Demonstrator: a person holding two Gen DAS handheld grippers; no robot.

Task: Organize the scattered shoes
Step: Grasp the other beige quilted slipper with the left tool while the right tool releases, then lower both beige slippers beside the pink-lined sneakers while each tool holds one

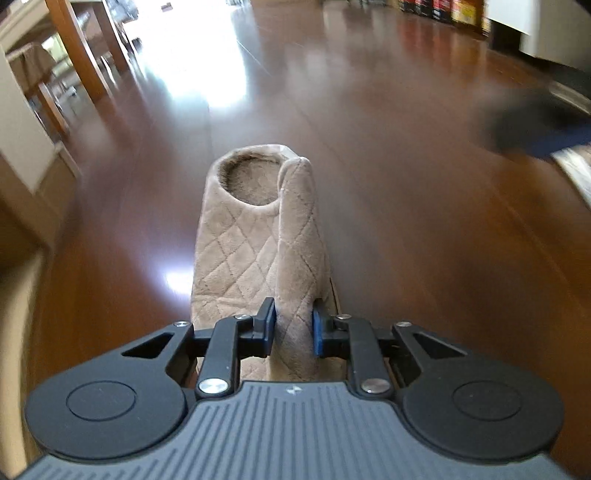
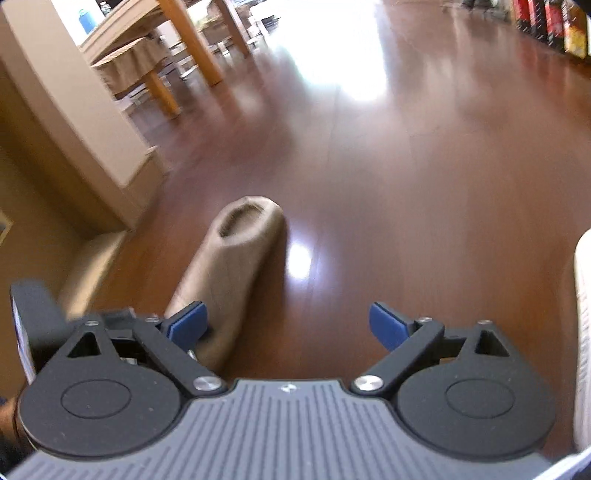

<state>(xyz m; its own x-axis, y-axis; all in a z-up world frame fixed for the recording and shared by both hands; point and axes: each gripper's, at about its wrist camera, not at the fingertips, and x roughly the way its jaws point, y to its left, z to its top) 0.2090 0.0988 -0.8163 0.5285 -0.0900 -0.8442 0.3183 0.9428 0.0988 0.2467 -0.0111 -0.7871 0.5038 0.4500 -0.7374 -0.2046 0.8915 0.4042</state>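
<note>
A beige quilted plush slipper [image 1: 251, 236] lies on the dark wooden floor, its opening facing away from me. My left gripper [image 1: 294, 328] is shut on a raised fold of the slipper's upper, pinched between the blue pads. In the right wrist view the same beige slipper [image 2: 229, 266] lies to the left of centre, blurred. My right gripper [image 2: 288, 325] stands open, wide apart, with bare floor between its fingers; its left fingertip [image 2: 186, 323] overlaps the slipper's near end. The left gripper's black body [image 2: 33, 325] shows at the left edge.
A white object [image 2: 583, 332] sits at the right edge of the right wrist view. A dark blurred shape [image 1: 535, 125] lies at the right. Wooden table legs [image 2: 192, 48] and a beige wall corner [image 2: 92, 133] stand to the left. Books [image 2: 546, 22] line the far right.
</note>
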